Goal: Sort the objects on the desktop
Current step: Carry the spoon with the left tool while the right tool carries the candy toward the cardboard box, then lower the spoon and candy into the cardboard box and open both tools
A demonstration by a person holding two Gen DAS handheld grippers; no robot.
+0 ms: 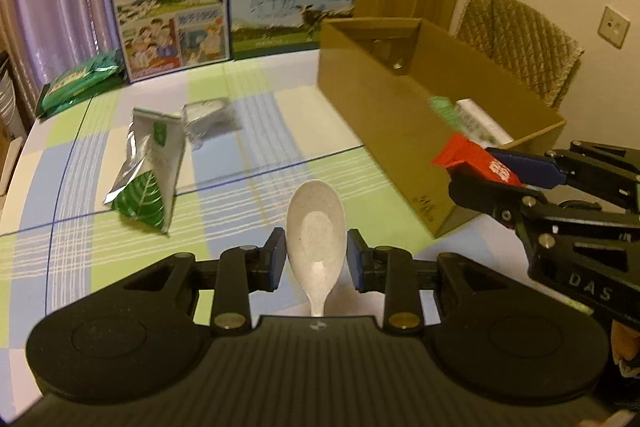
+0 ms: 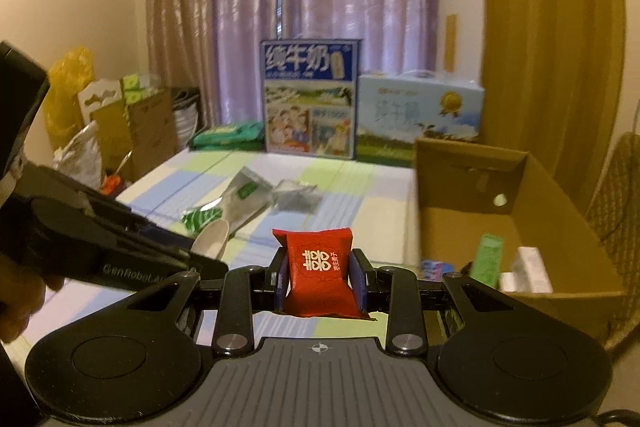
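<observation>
My left gripper pinches a white spoon by its bowl, low centre of the left view, above the checked tablecloth. My right gripper is clamped on a red packet with white double-happiness characters, low centre of its view. The cardboard box stands open at right, near wall just beside the packet; green and white items lie inside. Open cloth lies mid-frame, except a silver-green pouch and a foil packet. Behind stand milk cartons reading 纯牛奶. "GenRobot.AI" shows on my left gripper, "DAS" on the right.
</observation>
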